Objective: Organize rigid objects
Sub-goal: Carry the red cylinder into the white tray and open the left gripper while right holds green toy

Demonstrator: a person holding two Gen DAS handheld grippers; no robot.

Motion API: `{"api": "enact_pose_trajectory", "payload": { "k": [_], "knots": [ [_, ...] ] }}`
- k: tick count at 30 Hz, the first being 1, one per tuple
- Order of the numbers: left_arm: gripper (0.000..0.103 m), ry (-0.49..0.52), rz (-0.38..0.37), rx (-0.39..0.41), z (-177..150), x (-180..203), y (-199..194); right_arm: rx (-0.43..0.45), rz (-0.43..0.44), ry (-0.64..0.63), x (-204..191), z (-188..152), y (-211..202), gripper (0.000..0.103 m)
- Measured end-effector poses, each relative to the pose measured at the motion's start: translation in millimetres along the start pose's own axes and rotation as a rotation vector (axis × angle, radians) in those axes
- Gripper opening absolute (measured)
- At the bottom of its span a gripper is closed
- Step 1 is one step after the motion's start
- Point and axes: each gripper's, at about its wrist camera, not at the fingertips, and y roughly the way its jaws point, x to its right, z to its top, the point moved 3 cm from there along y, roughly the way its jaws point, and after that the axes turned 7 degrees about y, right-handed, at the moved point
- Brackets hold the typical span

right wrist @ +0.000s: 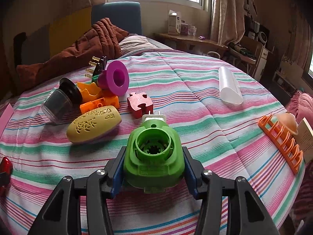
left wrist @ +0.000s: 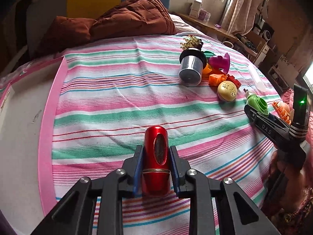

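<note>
Red glossy metal cylinder point(left wrist: 156, 156) pinched in left gripper point(left wrist: 156, 152) above striped bedsheet point(left wrist: 117, 101), green plastic plug-in housing point(right wrist: 154, 156) clamped in right gripper point(right wrist: 154, 161), toy pile at one o'clock, yellow perforated plastic egg point(right wrist: 93, 126) at ten o'clock.

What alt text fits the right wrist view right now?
The right gripper grips a green plug-in device above a striped bedsheet. A yellow egg-shaped case, red puzzle piece and toy pile lie left; an orange rack right.
</note>
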Motion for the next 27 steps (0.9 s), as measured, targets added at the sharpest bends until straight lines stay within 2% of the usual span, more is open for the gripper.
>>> {"api": "enact_pose_trajectory", "payload": {
  "k": [6,15,22,27],
  "knots": [
    [0.026,-0.077,-0.073,0.058,-3,-17,-25,0.009,-0.011,-0.023,-5,-2,-4,0.053],
    [0.026,-0.178,-0.106,0.171,5,-69,-73,0.006,0.065,-0.068,-24,-28,-28,0.053],
    [0.026,-0.243,-0.017,0.21,14,-127,-82,-0.026,0.105,-0.027,-35,-36,-38,0.053],
    [0.026,-0.287,0.077,0.163,19,-176,-66,-0.056,0.153,-0.027,-58,-43,-45,0.053]
  ]
}}
